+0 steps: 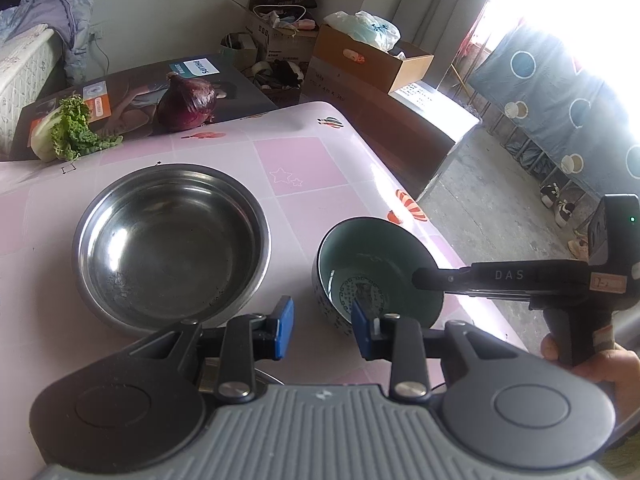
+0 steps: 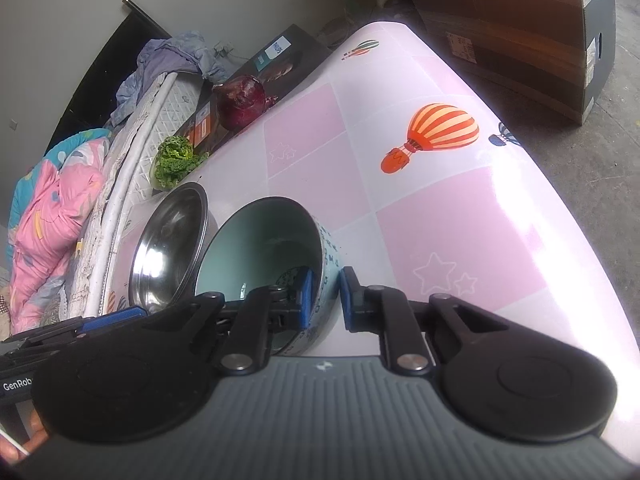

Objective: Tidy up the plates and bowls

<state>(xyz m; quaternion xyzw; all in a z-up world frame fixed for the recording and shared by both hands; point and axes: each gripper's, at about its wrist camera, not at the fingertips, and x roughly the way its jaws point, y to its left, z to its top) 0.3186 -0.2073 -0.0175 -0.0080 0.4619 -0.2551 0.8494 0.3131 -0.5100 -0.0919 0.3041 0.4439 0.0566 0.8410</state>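
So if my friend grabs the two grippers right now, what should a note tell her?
Right gripper: shut on the wall of the small teal-lined patterned ceramic bowl, one finger inside, one outside.
Left gripper: jaws partly open, nothing visibly between them, just in front of both bowls.
Big shiny steel bowl: empty, on the pink checked table, left of the small bowl.
Done: small bowl gripped.
Left: probably nest it in the steel bowl.

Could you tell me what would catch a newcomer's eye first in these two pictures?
Probably the right gripper clamped on the rim of the teal-lined bowl, near the pink table's edge. Left of it sits a large steel bowl. Further back, a red onion rests on a box, with leafy greens nearby.
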